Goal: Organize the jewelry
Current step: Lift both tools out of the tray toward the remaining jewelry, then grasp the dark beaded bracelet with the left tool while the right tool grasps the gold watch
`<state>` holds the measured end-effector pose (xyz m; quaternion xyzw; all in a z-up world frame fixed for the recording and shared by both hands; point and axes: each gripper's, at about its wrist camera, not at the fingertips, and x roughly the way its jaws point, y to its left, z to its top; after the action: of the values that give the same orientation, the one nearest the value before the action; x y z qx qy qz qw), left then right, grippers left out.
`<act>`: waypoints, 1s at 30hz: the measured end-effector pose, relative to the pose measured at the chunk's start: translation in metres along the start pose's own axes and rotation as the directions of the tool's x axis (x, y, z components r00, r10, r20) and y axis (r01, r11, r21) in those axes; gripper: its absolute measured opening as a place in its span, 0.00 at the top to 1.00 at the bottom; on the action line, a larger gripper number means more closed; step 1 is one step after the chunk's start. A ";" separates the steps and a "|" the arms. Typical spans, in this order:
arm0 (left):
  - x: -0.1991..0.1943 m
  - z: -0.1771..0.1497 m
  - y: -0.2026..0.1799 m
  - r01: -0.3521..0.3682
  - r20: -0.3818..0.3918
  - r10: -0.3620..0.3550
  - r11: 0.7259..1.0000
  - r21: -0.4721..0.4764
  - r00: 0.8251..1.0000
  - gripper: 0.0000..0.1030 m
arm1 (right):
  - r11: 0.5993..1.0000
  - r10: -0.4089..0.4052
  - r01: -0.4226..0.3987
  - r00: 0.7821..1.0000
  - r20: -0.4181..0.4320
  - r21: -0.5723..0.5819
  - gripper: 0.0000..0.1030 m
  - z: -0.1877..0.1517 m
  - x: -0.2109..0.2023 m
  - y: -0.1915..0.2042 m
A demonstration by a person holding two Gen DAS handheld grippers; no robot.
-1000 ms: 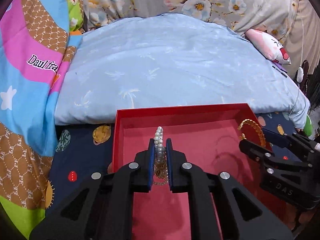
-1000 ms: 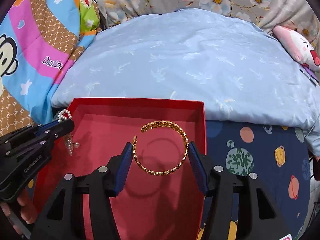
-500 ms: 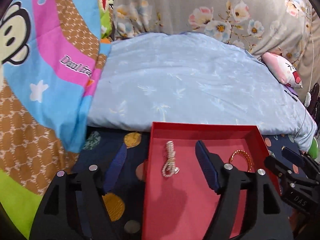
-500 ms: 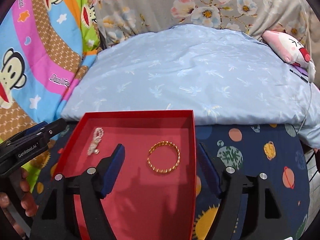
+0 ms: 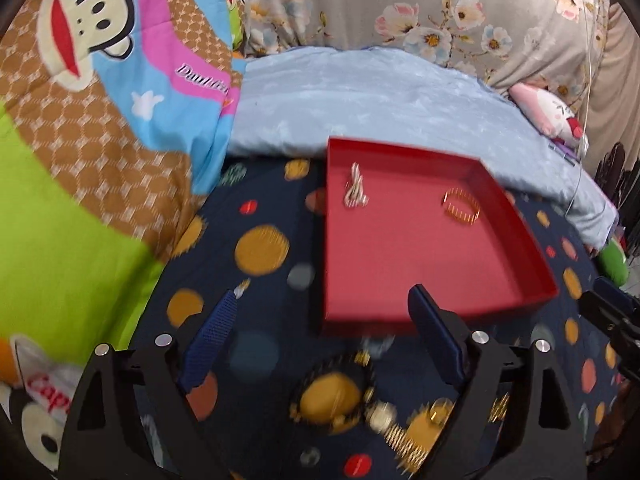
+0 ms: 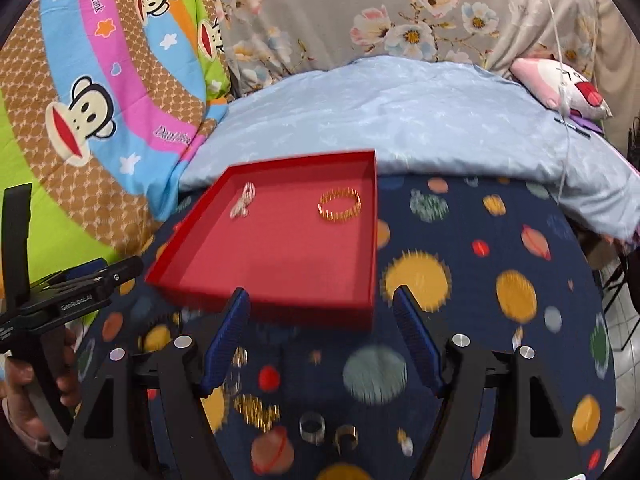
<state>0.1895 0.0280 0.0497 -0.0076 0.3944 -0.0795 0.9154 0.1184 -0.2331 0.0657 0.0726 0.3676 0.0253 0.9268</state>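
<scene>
Left gripper (image 5: pixel 320 332) jaws were opening, nothing between them; right gripper (image 6: pixel 320 334) stood wide, also empty. Pearl strand (image 6: pixel 243 204) and gold bangle (image 6: pixel 339 204) lay apart in the red tray (image 6: pixel 370 240). Loose rings (image 6: pixel 312 434) on the bed sheet (image 6: pixel 516 292) lay just below the right gripper, probably the nearer hand.

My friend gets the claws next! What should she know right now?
Left claw: jaws opening, nothing between them.
Right claw: open, holding nothing.
Red tray sits on the planet bedsheet. Inside it lie the pearl piece, far left, and the gold bangle, far right.
Done: those two pieces are put away.
Left: loose pieces on the sheet in front of the tray, a gold chain, two rings and other small bits too blurry to name.
</scene>
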 end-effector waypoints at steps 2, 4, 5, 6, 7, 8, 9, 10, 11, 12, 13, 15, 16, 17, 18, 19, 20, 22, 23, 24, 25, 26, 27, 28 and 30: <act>0.002 -0.020 0.004 -0.004 -0.029 0.004 1.000 -0.015 1.000 0.17 | 1.000 -0.011 0.011 1.000 -0.021 -0.007 0.30 -0.023 -0.008 0.001; 0.007 -0.034 0.009 -0.009 -0.052 0.008 0.999 -0.031 0.999 0.18 | 1.000 -0.006 0.006 0.999 -0.044 -0.005 0.30 -0.042 -0.013 0.001; 0.011 -0.041 0.011 -0.019 -0.067 0.016 0.999 -0.039 0.998 0.18 | 1.000 -0.003 0.003 0.998 -0.056 -0.002 0.30 -0.050 -0.014 0.001; 0.013 -0.045 0.013 -0.027 -0.073 0.024 0.999 -0.043 0.997 0.18 | 1.000 -0.003 0.003 0.998 -0.069 0.001 0.30 -0.059 -0.016 0.002; 0.016 -0.049 0.014 -0.034 -0.079 0.030 0.998 -0.047 0.996 0.18 | 1.000 -0.004 0.004 0.997 -0.075 0.002 0.30 -0.067 -0.018 0.002; 0.019 -0.052 0.014 -0.041 -0.085 0.037 0.998 -0.050 0.996 0.20 | 1.000 -0.001 0.002 0.997 -0.083 0.006 0.30 -0.073 -0.019 0.003; 0.020 -0.055 0.014 -0.046 -0.085 0.041 0.998 -0.052 0.996 0.21 | 1.000 0.002 -0.002 0.996 -0.088 0.008 0.30 -0.078 -0.019 0.003; 0.023 -0.057 0.014 -0.052 -0.086 0.048 0.997 -0.052 0.995 0.21 | 1.000 0.004 -0.004 0.995 -0.095 0.008 0.30 -0.083 -0.019 0.004; 0.025 -0.058 0.013 -0.056 -0.089 0.052 0.997 -0.051 0.995 0.25 | 1.000 0.004 -0.003 0.995 -0.100 0.009 0.30 -0.087 -0.019 0.005; 0.028 -0.059 0.013 -0.058 -0.093 0.054 0.997 -0.046 0.994 0.31 | 1.000 0.005 -0.004 0.994 -0.108 0.009 0.30 -0.091 -0.018 0.006; 0.031 -0.060 0.013 -0.058 -0.098 0.054 0.997 -0.043 0.994 0.33 | 1.000 0.006 -0.005 0.994 -0.113 0.008 0.30 -0.094 -0.017 0.007; 0.033 -0.062 0.011 -0.071 -0.093 0.068 0.997 -0.031 0.993 0.36 | 1.000 0.006 -0.005 0.993 -0.119 0.009 0.30 -0.098 -0.015 0.008; 0.033 -0.063 0.009 -0.074 -0.090 0.072 0.997 -0.022 0.993 0.38 | 1.000 0.009 -0.008 0.992 -0.123 0.011 0.30 -0.099 -0.014 0.008; 0.033 -0.064 0.007 -0.078 -0.087 0.077 0.997 -0.013 0.993 0.41 | 1.000 0.012 -0.011 0.992 -0.127 0.014 0.30 -0.099 -0.012 0.009; 0.032 -0.064 0.006 -0.079 -0.084 0.077 0.997 -0.010 0.993 0.47 | 1.000 0.014 -0.012 0.992 -0.129 0.015 0.30 -0.100 -0.012 0.009; 0.032 -0.064 0.006 -0.081 -0.080 0.080 0.997 -0.008 0.994 0.52 | 1.000 0.015 -0.013 0.991 -0.133 0.016 0.30 -0.101 -0.010 0.008; 0.031 -0.064 0.005 -0.076 -0.077 0.076 0.997 -0.006 0.994 0.62 | 1.000 0.018 -0.016 0.991 -0.136 0.019 0.30 -0.101 -0.009 0.008; 0.031 -0.063 0.006 -0.059 -0.074 0.059 0.998 -0.009 0.996 0.82 | 0.999 0.028 -0.025 0.989 -0.143 0.026 0.30 -0.103 -0.007 0.008; 0.030 -0.063 0.007 -0.048 -0.076 0.047 0.999 -0.013 0.996 0.90 | 0.999 0.029 -0.025 0.989 -0.144 0.027 0.30 -0.104 -0.006 0.008; 0.029 -0.063 0.008 -0.035 -0.078 0.033 0.999 -0.021 0.996 0.93 | 0.999 0.030 -0.027 0.989 -0.145 0.025 0.30 -0.105 -0.006 0.008; 0.028 -0.063 0.008 -0.019 -0.078 0.017 0.999 -0.026 0.997 0.93 | 0.999 0.029 -0.026 0.989 -0.145 0.025 0.30 -0.105 -0.006 0.009; 0.026 -0.064 0.008 -0.014 -0.075 0.012 0.999 -0.030 0.997 0.93 | 0.999 0.028 -0.025 0.989 -0.146 0.024 0.30 -0.106 -0.006 0.009; 0.022 -0.064 0.009 -0.008 -0.065 0.006 0.999 -0.033 0.998 0.93 | 0.999 0.030 -0.027 0.989 -0.147 0.025 0.30 -0.107 -0.006 0.009; 0.017 -0.064 0.008 -0.002 -0.054 0.000 0.999 -0.036 0.999 0.93 | 0.999 0.032 -0.029 0.989 -0.147 0.025 0.30 -0.108 -0.007 0.010; 0.006 -0.063 0.008 0.015 -0.035 -0.017 0.999 -0.044 0.999 0.93 | 0.999 0.035 -0.032 0.989 -0.145 0.022 0.30 -0.109 -0.008 0.011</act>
<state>0.1490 0.0379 0.0018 -0.0296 0.4121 -0.0782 0.9073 0.0386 -0.2104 -0.0056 0.0859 0.4331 0.0423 0.8962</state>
